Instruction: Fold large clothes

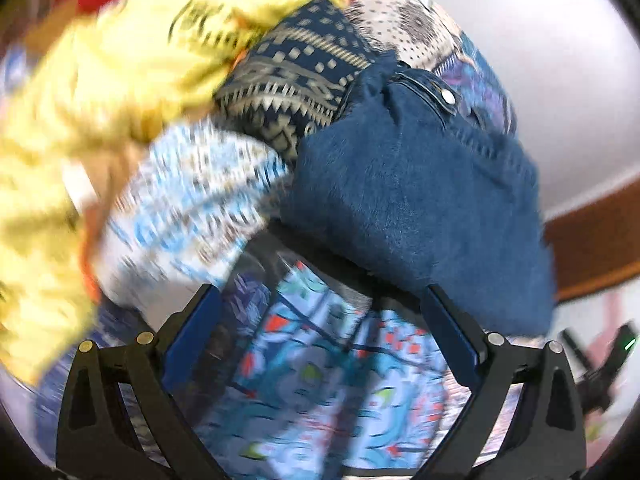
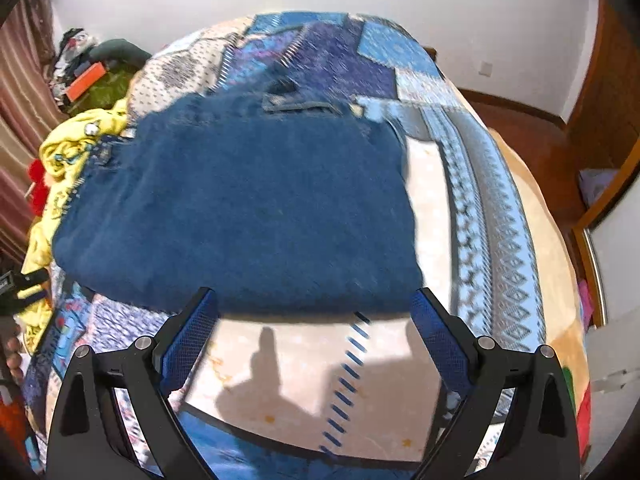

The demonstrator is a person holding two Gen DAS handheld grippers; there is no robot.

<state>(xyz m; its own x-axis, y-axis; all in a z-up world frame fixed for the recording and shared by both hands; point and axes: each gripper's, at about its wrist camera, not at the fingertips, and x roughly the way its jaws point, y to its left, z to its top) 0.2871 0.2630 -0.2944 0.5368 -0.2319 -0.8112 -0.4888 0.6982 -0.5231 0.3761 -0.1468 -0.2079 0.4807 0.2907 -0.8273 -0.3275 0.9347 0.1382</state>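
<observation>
A folded blue denim garment (image 2: 240, 200) lies on the patchwork bedspread (image 2: 496, 216). It also shows in the left wrist view (image 1: 420, 200), with a metal button at its top. My right gripper (image 2: 314, 304) is open and empty, its fingers just short of the denim's near edge. My left gripper (image 1: 320, 300) is open and empty, at the denim's left near edge above the bedspread (image 1: 320, 380). A crumpled yellow garment (image 1: 120, 60) lies to the left, blurred; it also shows in the right wrist view (image 2: 68, 148).
A white and blue patterned cloth (image 1: 192, 200) lies between the yellow garment and the denim. A cluttered pile (image 2: 88, 76) and curtains (image 2: 20, 92) are at the far left. The wooden floor (image 2: 532, 136) lies beyond the bed's right edge.
</observation>
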